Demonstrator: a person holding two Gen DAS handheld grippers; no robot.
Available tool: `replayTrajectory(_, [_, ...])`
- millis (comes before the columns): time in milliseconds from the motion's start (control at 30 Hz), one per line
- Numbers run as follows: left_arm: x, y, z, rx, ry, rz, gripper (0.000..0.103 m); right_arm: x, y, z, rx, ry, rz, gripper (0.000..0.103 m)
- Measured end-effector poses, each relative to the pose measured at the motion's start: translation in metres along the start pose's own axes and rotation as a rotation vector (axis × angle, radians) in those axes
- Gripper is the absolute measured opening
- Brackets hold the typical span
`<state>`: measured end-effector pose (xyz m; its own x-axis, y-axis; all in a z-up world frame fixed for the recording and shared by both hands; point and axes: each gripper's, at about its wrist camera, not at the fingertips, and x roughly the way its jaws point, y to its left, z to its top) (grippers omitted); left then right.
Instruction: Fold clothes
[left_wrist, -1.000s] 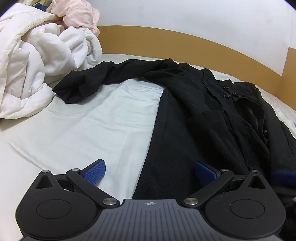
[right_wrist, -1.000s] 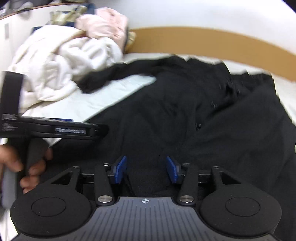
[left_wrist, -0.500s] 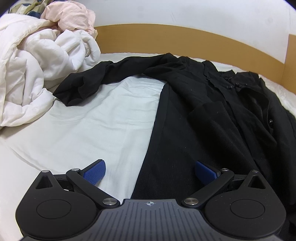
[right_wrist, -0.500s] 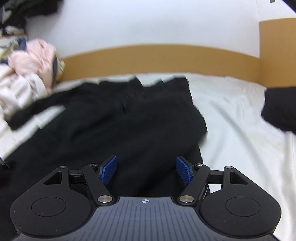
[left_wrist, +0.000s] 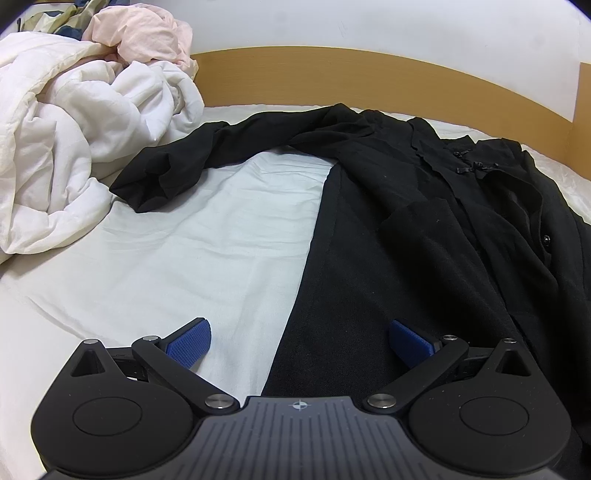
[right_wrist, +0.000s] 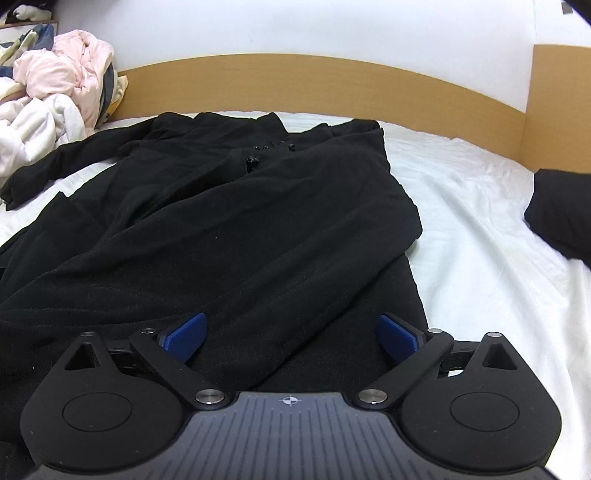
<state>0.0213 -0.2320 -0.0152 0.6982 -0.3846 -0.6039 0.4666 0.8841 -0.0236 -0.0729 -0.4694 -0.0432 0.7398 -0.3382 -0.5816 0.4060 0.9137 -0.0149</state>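
Coat (left_wrist: 424, 229), black, sprawls on bed (left_wrist: 184, 258); left claw (left_wrist: 299, 341) and right claw (right_wrist: 291, 332) gape, empty.

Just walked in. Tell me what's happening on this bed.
A person holding a gripper in each hand is folding a black garment spread out on the white bed sheet. One side looks already folded in over the body; the other sleeve lies stretched out toward the pile of white bedding. The left gripper hangs open over the garment's edge, the right gripper open over its lower part. Neither holds anything.
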Motion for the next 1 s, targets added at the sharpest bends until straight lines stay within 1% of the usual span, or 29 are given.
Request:
replayTrajectory(333, [-0.001, 0.0, 0.0, -0.01, 0.001, 0.013, 0.103, 0.006, -0.01, -0.014, 0.06, 0.017, 0.031, 0.103])
replayTrajectory(600, [0.0, 0.004, 0.001, -0.01, 0.005, 0.008, 0.103, 0.008, -0.017, -0.012, 0.095, 0.009, 0.068, 0.103])
replayTrajectory(900, [-0.001, 0.004, 0.0, -0.016, 0.0, 0.01, 0.103, 0.008, -0.011, -0.011, 0.068, 0.016, 0.043, 0.103])
replayTrajectory(1000, [-0.001, 0.004, -0.001, -0.02, -0.001, 0.011, 0.103, 0.006, -0.015, -0.011, 0.088, 0.001, 0.059, 0.103])
